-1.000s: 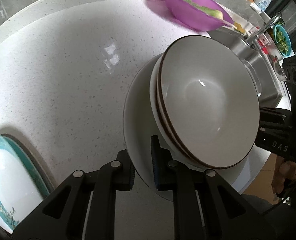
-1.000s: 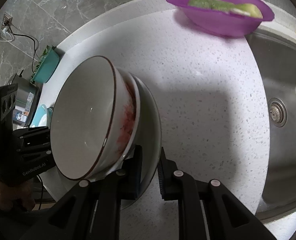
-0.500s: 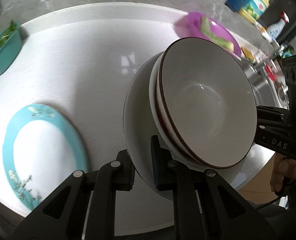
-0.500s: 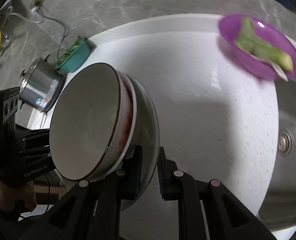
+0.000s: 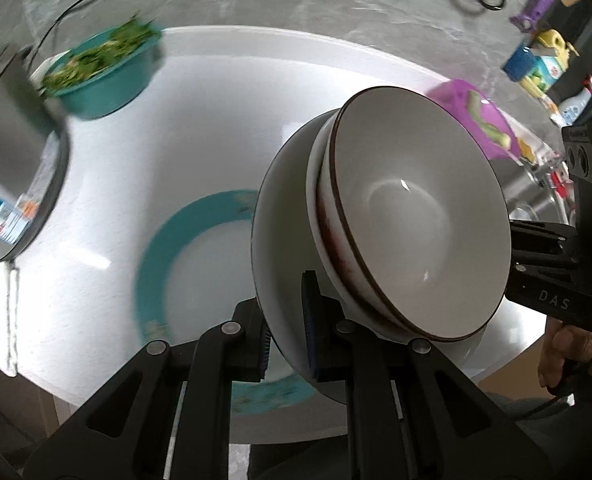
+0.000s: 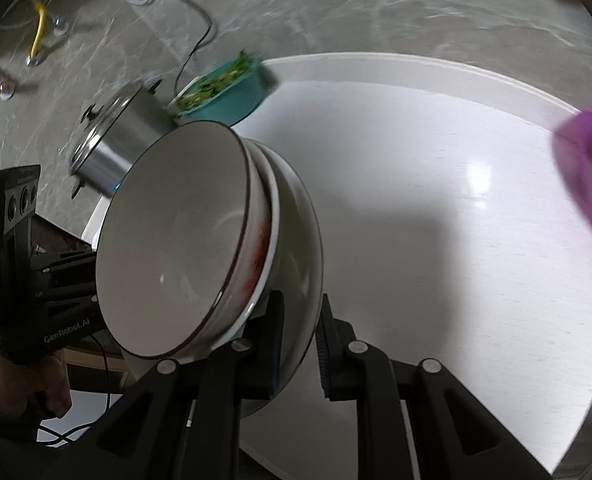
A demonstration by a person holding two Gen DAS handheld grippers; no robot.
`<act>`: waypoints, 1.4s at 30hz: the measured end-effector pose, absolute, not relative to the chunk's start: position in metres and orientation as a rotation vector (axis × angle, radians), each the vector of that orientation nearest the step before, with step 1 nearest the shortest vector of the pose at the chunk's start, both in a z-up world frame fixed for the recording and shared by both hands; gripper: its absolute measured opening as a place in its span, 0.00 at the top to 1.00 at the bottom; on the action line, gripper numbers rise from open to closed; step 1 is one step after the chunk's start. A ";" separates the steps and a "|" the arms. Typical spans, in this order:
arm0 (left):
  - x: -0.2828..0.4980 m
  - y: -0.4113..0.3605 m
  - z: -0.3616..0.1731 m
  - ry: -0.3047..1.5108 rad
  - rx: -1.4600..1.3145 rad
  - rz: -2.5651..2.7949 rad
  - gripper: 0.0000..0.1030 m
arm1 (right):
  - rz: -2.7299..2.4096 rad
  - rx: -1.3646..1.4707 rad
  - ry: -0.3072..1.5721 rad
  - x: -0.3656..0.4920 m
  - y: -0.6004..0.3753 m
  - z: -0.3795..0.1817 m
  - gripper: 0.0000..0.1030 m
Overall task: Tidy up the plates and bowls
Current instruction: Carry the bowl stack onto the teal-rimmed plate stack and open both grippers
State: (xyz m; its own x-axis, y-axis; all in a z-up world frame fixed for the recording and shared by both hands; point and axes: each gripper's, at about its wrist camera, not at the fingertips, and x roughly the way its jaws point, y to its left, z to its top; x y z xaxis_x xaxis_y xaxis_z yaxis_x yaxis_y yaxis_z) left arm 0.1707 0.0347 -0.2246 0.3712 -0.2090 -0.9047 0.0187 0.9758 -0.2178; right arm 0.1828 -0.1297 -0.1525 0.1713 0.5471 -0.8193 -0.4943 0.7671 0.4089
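Note:
A white plate point(image 5: 280, 240) carries two stacked bowls; the top bowl point(image 5: 415, 216) is white with a brown rim, and the bowl under it point(image 5: 327, 240) has a red pattern. My left gripper point(image 5: 286, 328) is shut on the plate's near rim. My right gripper point(image 6: 299, 344) is shut on the opposite rim of the plate point(image 6: 299, 240). The stack point(image 6: 176, 240) hangs in the air above the white counter. A teal-rimmed plate point(image 5: 200, 264) lies on the counter, below and left of the stack.
A teal bowl of greens point(image 5: 104, 68) and a steel pot point(image 5: 12, 184) stand at the left. A purple bowl with vegetable pieces point(image 5: 479, 116) sits at the right near the sink. Bottles point(image 5: 535, 60) stand at the far right.
Both grippers have carried the stack leftward across the counter. The teal-rimmed plate now lies under the stack, and the pot and greens bowl have come into view.

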 end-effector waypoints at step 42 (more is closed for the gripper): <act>0.159 0.118 -0.343 1.271 -0.189 -0.190 0.89 | 0.622 0.015 1.293 0.168 -0.044 -0.224 0.82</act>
State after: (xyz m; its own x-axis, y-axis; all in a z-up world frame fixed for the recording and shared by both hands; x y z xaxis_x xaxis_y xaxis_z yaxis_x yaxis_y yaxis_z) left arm 0.1589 0.1177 -0.3429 0.2840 -0.2450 -0.9270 0.0362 0.9688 -0.2450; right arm 0.1678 -0.0439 -0.2244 0.1353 0.4377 -0.8889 -0.4214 0.8374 0.3482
